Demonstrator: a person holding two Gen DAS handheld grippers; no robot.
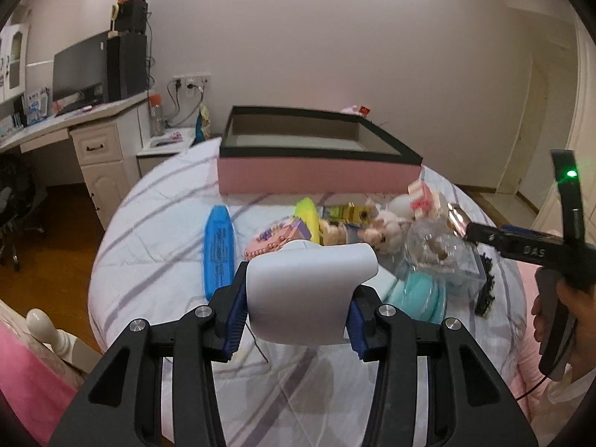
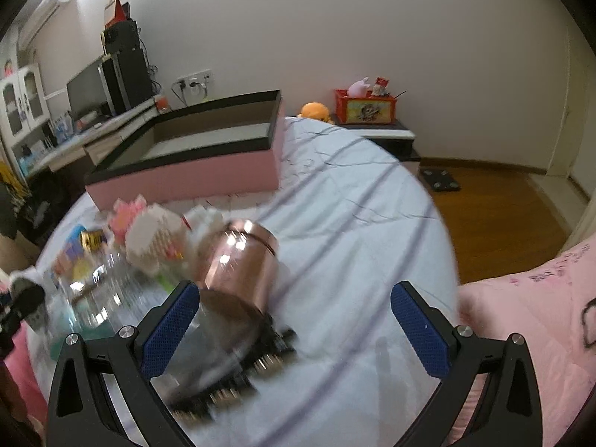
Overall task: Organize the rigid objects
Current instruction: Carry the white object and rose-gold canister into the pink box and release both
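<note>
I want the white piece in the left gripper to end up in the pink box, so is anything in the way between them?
The left gripper, shut on the white object, faces the pink box across a pile of toys on the bed. Carried above the pile, nothing visible blocks it; the box is open on top.

Box [image 1: 316,177] on bed [image 1: 156,260], clutter [image 1: 372,227] seemingly before it.

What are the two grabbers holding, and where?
The left gripper pinches a white curved thing by its two sides. The right gripper is open and holds nothing; a copper jar is just ahead.
</note>
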